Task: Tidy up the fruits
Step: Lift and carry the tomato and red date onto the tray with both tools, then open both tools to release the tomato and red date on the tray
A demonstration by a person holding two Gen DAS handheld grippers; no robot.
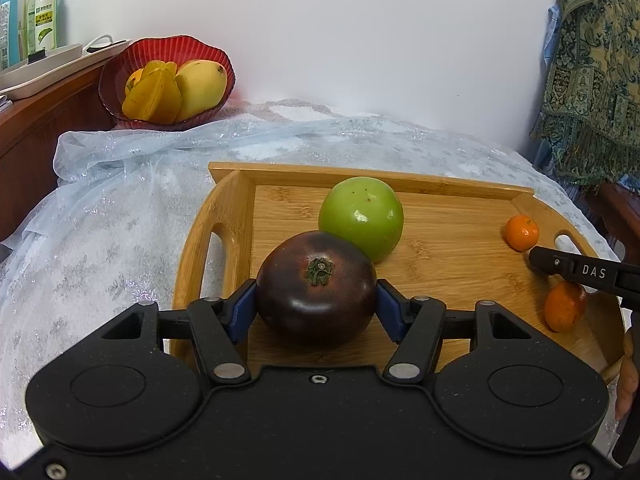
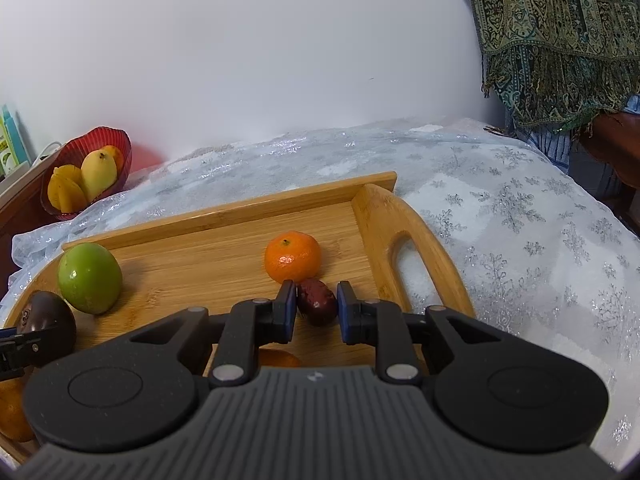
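Our left gripper [image 1: 316, 306] has its blue pads pressed on both sides of a dark purple fruit [image 1: 316, 286], stem end facing us, sitting at the near left of the wooden tray [image 1: 440, 184]. A green fruit [image 1: 361, 218] touches it just behind.

Our right gripper [image 2: 317, 310] stands with its fingers part open around a small dark red fruit [image 2: 317, 300] on the tray's right side. The left pad looks to touch it, while a gap shows at the right pad, so we cannot tell if it is truly held. A tangerine [image 2: 293, 256] lies just beyond it, touching or nearly so. Another orange fruit [image 1: 564, 306] lies near the right edge.

Far left, a red bowl [image 1: 116, 64] holds yellow fruits on the pale cloth [image 1: 120, 220].
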